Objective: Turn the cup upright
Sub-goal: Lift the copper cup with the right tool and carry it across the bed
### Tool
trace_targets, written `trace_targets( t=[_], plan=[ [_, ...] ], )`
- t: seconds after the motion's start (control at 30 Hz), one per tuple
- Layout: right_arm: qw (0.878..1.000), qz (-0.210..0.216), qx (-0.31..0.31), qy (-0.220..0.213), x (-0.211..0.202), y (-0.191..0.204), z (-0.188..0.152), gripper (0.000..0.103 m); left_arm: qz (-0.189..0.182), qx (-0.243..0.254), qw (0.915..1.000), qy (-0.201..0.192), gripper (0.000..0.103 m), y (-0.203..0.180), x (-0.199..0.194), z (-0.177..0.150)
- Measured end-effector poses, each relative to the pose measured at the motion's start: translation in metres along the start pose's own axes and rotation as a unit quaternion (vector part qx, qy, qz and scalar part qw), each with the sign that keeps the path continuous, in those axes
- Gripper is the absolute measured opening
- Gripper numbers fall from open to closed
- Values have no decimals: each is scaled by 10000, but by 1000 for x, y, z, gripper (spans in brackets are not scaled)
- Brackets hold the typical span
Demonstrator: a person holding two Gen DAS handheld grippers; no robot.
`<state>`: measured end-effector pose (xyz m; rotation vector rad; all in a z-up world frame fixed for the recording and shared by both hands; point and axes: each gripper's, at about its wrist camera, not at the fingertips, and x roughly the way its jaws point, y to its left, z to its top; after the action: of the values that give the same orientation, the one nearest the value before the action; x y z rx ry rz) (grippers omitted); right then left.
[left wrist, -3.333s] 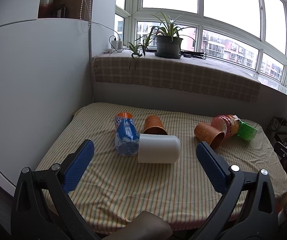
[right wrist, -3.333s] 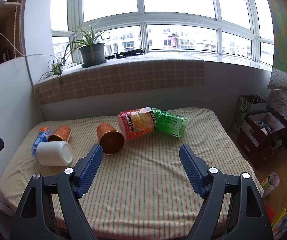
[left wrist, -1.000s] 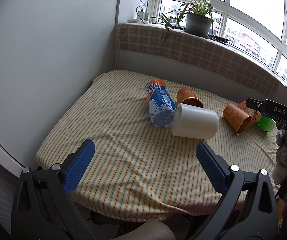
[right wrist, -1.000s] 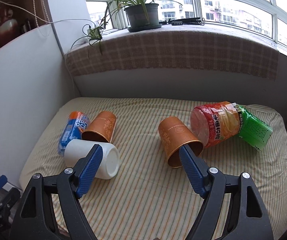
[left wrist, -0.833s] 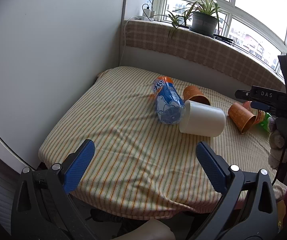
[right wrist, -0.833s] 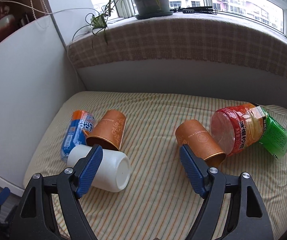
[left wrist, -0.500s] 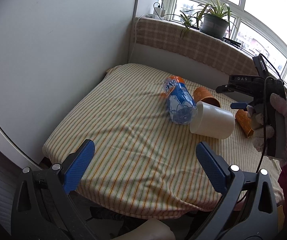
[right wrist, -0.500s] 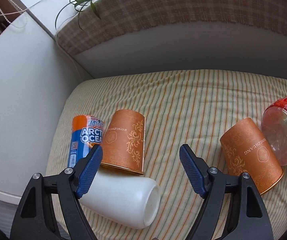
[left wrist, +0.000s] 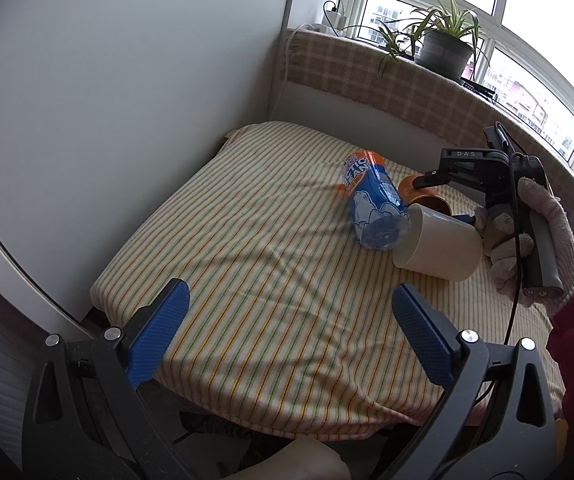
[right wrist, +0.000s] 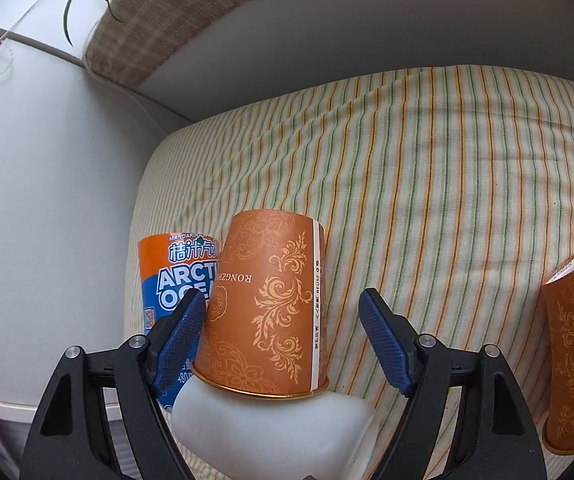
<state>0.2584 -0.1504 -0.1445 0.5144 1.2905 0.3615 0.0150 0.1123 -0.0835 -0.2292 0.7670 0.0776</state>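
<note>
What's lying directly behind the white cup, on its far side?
Behind the white cup lies an orange paper cup on its side, between the open right claw's jaws, beside the blue bottle. Its mouth is hidden.

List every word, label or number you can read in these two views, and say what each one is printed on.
"ARCT... OCE...", partly hidden: blue and orange bottle.
"MANDARIN": top of the same bottle; the Chinese characters below I leave unread.
"RONGZH...", upside down: orange paper cup.
"REUSE": that cup's white seam; the rest is too small.
"DAS": right gripper.
</note>
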Motion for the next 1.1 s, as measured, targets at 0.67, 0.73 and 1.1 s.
trace_targets(
  t=[0.67,0.73,1.1],
  plan=[
    [9995,100,-149,-263,2,18,26,61,41,-24,10000,-43,103,2,-6,-2],
    [9990,52,-282,-347,-6,21,29,61,39,-3,10000,-55,103,0,-8,-2],
    [9875,-86,-1392,-739,-90,25,16,61,-85,245,9995,-189,103,-22,-16,0]
  ],
)
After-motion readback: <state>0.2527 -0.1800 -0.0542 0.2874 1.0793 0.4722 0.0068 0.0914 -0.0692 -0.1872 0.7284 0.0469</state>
